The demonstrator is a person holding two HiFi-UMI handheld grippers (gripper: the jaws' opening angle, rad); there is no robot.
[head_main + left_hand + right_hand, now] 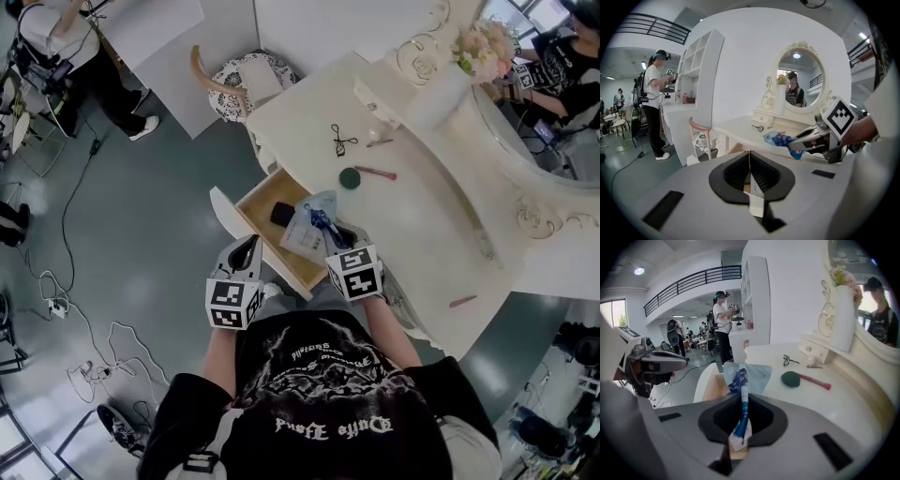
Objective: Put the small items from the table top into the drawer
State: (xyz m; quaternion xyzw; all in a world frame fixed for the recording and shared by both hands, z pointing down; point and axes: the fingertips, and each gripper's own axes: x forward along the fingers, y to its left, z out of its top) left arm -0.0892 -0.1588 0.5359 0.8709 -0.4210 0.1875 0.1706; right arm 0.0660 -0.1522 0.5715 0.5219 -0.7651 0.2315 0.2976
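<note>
Head view: shirt point(323, 375) carries gothic lettering, upside down and not legible. The cubes on both grippers show black-and-white square markers, no words. Left gripper point(249, 251) has its jaws together with nothing between them, just beside the drawer's front. Right gripper point(330, 236) is clamped on a clear-blue packet point(302, 230) whose print is too small to read. The packet sticks out ahead of the jaws over the open drawer point(255, 202), beside a black item point(281, 215) lying inside. Farther on the white table point(422, 220): green puff with pink handle point(352, 177), black wire tool point(342, 141) — and a pink stick point(462, 301) near the right edge.
</note>
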